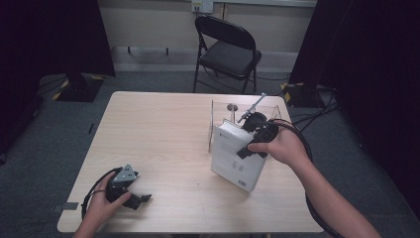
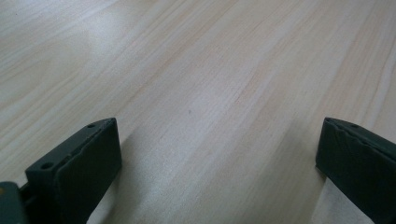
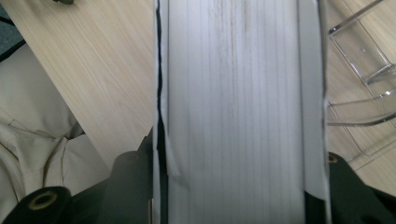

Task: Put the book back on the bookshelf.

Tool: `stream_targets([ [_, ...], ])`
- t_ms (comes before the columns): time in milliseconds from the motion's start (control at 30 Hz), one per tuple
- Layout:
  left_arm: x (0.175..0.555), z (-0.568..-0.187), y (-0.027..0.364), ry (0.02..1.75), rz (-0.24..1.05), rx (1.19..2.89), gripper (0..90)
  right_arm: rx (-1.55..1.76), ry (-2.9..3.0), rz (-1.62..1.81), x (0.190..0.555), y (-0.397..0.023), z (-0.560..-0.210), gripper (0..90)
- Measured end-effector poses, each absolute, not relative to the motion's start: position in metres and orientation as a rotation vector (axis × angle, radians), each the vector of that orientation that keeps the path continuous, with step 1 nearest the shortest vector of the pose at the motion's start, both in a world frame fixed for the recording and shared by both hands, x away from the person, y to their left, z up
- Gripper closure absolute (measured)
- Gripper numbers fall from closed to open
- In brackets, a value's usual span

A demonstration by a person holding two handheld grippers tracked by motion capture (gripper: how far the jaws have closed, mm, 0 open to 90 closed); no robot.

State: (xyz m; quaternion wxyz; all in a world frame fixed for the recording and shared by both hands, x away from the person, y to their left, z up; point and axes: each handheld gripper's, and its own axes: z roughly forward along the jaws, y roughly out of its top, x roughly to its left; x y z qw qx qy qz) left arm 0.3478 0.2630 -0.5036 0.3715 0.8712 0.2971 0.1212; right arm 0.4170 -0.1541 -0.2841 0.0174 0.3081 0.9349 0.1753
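The white book point(image 1: 236, 157) is the thing in hand: a thick, closed volume with a white cover, sitting tilted on the wooden table point(image 1: 163, 129), its upper end just in front of the clear acrylic stand point(image 1: 218, 111) and possibly leaning on it, though contact there cannot be confirmed. The right gripper point(image 1: 251, 148) is clamped across the book's thickness; in the right gripper view the page block point(image 3: 233, 107) fills the space between the two black jaws, with the covers pressed at either side, so the jaws are closed on the book. Judged from its thickness, the book will be fairly heavy for a one-handed hold, stiff across the spine but liable to splay or slide at the smooth covers if gripped only near one corner; the sounder hold is square across the page block near the middle of an edge, as now, with the weight kept low. The stand behind the book looks light and brittle and could be knocked. Well away from the book, toward the near left corner of the table, the left gripper point(image 1: 132, 197) rests in the person's hand with its jaws spread wide over bare tabletop and nothing between them. A black folding chair point(image 1: 227, 49) stands beyond the table, far behind the book.
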Motion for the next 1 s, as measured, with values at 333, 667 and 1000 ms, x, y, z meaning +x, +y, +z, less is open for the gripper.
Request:
stream_targets([
  [333, 0.348, -0.504, 0.263, 0.762, 0.310, 2.233, 0.0, 0.987, 2.895, 0.538, 0.416, -0.168, -0.285, 52.4],
  [667, 0.348, -0.503, 0.263, 0.758, 0.314, 2.237, 0.0, 1.016, 2.887, 0.533, 0.414, -0.180, -0.289, 52.4],
  [1000, 0.348, -0.503, 0.263, 0.756, 0.314, 2.238, 0.0, 1.039, 2.873, 0.547, 0.410, -0.193, -0.285, 52.4],
])
